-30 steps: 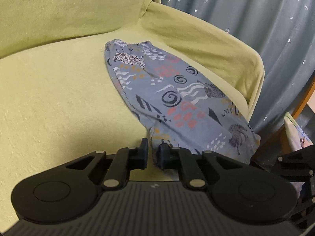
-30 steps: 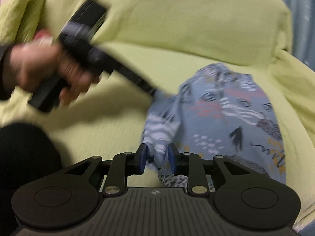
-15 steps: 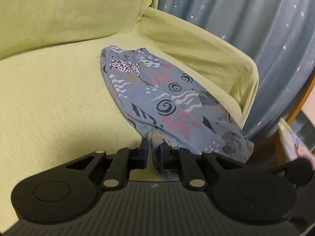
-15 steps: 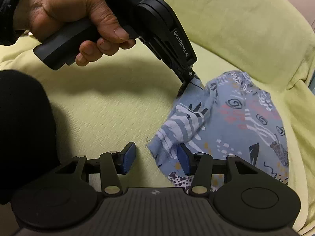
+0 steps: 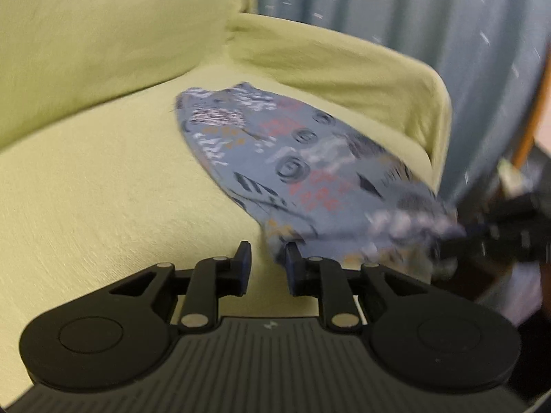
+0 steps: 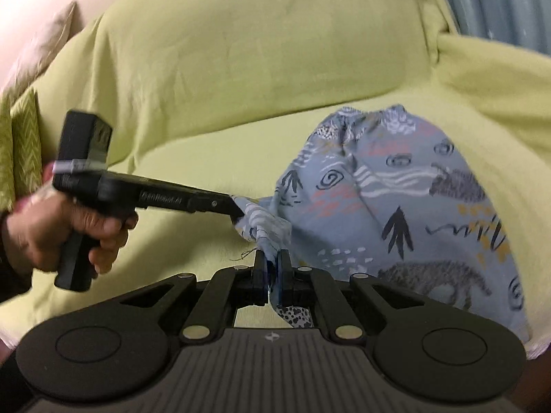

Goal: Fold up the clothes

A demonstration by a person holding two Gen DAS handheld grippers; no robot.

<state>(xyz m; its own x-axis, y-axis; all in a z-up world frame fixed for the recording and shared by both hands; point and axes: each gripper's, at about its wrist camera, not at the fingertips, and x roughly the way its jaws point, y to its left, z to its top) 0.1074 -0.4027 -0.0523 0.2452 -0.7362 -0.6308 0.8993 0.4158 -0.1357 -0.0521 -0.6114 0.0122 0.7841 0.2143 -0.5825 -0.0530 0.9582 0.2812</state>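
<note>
A grey-blue patterned garment (image 5: 303, 158) lies on the yellow-green sofa seat, next to the right armrest; it also shows in the right wrist view (image 6: 396, 199). My left gripper (image 5: 266, 264) is open, its right finger touching the garment's near corner. In the right wrist view the left gripper (image 6: 237, 211) sits at that same raised corner. My right gripper (image 6: 272, 265) is shut on the garment's near edge, and it appears blurred at the right of the left wrist view (image 5: 478, 237).
The sofa seat (image 5: 103, 186) spreads to the left, with the backrest (image 6: 258, 51) behind and the armrest (image 5: 344, 69) to the right. A blue-grey curtain (image 5: 413, 10) hangs beyond the armrest. A patterned cushion (image 6: 24, 148) stands at the far left.
My left gripper has opened and let the garment corner go. My right gripper, open half a second ago, has closed on the garment's near edge. The left view has shifted and blurred.
</note>
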